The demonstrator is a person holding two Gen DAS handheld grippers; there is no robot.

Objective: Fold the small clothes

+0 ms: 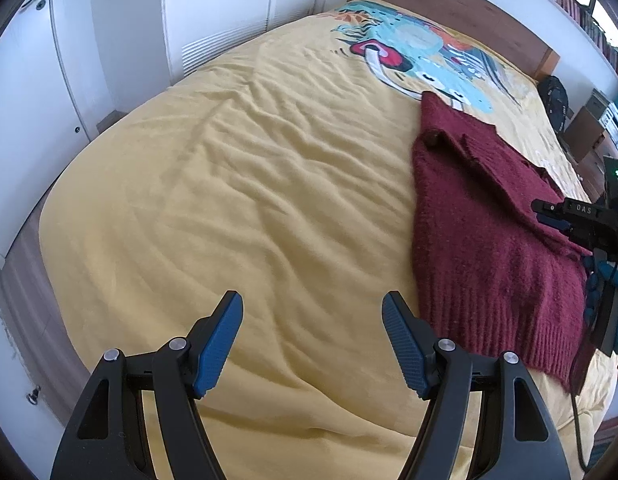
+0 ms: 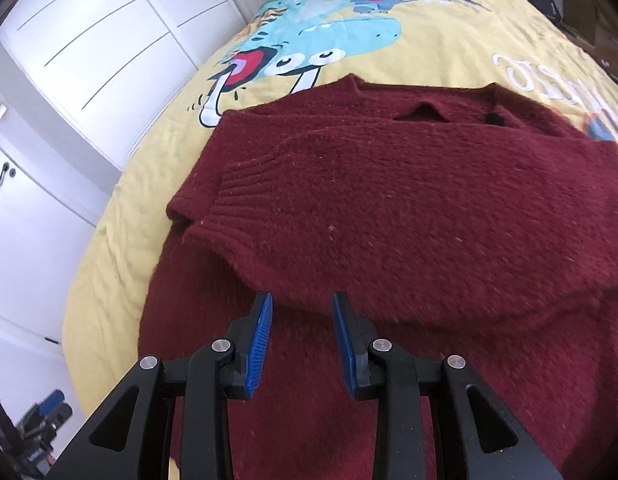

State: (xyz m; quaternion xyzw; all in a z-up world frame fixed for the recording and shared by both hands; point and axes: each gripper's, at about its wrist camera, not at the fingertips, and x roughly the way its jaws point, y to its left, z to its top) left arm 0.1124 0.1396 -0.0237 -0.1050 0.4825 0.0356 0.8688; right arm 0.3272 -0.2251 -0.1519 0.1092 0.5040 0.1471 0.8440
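A dark red knitted wool sweater (image 2: 389, 208) lies flat on a bed, spread over a yellow bedspread printed with a turquoise cartoon creature (image 2: 109, 248). One ribbed-cuffed sleeve (image 2: 269, 184) is folded across the sweater's body, its cuff pointing toward the side of the bed nearest the wardrobe; the neckline faces the headboard. In the left wrist view the same sweater (image 1: 489, 220) sits on the right-hand part of the bed, its ribbed hem toward the camera, with a broad stretch of wrinkled yellow cloth (image 1: 249, 200) bare beside it.

The right gripper (image 2: 303, 304), black-armed with blue ribbed pads, hangs just over the sweater near the folded sleeve's lower edge. Its jaws stand narrow but parted, and dark red knit shows in the gap between them; nothing is pinched. Seen from the left wrist camera, the right gripper (image 1: 549, 216) reaches in from the right edge above the sweater.

The left gripper (image 1: 312, 304) hovers over bare bedspread just beside the sweater's hem, jaws spread wide and empty.

White wardrobe doors with louvred panels (image 1: 213, 20) line the far side of the bed. A brown wooden headboard (image 1: 449, 12) stands behind the printed end, and a shelf of books (image 1: 569, 4) runs along the wall above it.
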